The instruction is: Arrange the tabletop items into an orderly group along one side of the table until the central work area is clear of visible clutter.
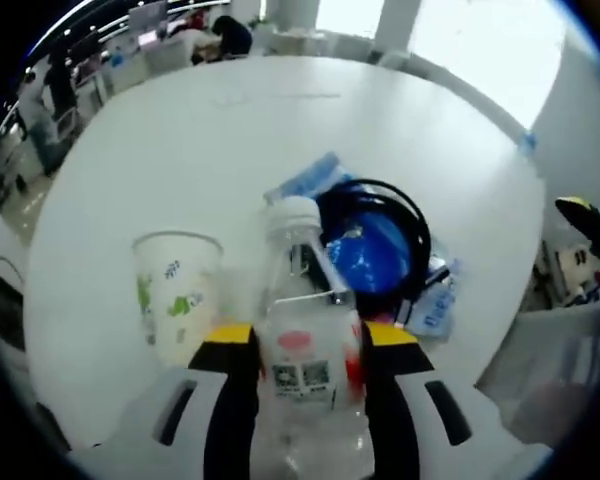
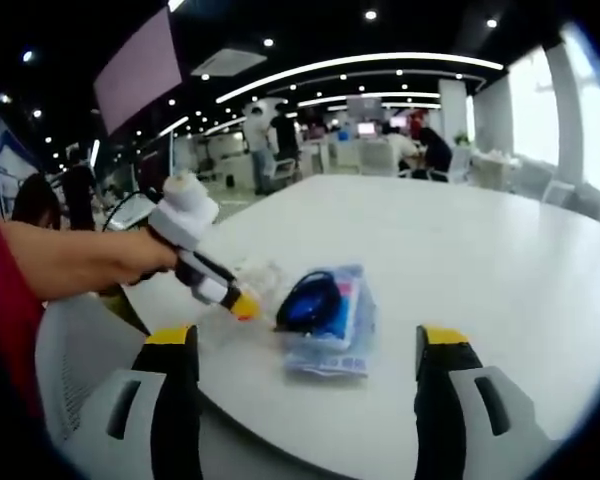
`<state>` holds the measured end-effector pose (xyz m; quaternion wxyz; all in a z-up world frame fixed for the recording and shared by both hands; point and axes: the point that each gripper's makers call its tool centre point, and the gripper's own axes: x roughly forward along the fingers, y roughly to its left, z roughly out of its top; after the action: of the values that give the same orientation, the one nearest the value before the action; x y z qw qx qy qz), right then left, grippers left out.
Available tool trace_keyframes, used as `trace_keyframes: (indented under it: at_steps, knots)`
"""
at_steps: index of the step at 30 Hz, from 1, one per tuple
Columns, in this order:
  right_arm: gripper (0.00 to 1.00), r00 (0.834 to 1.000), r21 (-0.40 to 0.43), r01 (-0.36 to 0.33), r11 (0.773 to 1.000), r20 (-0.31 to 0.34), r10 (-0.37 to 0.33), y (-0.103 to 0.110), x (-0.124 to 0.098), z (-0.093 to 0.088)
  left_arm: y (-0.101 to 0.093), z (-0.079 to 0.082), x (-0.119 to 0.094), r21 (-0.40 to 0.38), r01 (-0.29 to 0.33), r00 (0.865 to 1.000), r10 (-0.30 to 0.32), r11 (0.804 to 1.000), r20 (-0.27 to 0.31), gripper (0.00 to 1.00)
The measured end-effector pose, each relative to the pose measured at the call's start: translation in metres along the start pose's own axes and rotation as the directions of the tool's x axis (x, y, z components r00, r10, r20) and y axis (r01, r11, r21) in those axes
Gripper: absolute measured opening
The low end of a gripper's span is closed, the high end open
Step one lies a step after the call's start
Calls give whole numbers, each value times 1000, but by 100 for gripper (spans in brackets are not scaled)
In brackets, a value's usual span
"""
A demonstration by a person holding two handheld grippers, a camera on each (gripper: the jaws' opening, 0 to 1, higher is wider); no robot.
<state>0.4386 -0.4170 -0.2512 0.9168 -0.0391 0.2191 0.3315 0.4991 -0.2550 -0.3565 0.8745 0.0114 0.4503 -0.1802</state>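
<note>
The left hand-held gripper (image 1: 305,365) clamps a clear, seemingly empty plastic bottle (image 1: 305,330) beside a paper cup (image 1: 175,295); the right hand-held gripper (image 2: 305,345) stands apart.

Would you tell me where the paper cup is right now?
In the left gripper view, the paper cup stands upright on the white table, left of the gripped plastic bottle.

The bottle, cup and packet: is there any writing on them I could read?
Nothing can be read.
Bottle: a pink mark and QR-style squares on the label, too blurred.
Cup: green and blue print, too blurred.
Packet: print too small.
</note>
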Motion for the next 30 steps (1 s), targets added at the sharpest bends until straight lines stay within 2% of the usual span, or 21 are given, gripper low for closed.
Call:
trace_keyframes:
  at_steps: [9,18,30]
  knots:
    - [88,1000,-7,-5,1000,-7,5,2,0,-1,-6,6,-21,-5,45,997,-44,999,65,36]
    - [88,1000,-14,-10,1000,-15,10,2,0,-3,-12,4,-30,13,66,994,-67,998,91,35]
    - [88,999,-17,-21,1000,-27,21,4,1,-5,-12,6,-33,25,81,989,-84,996,122,35]
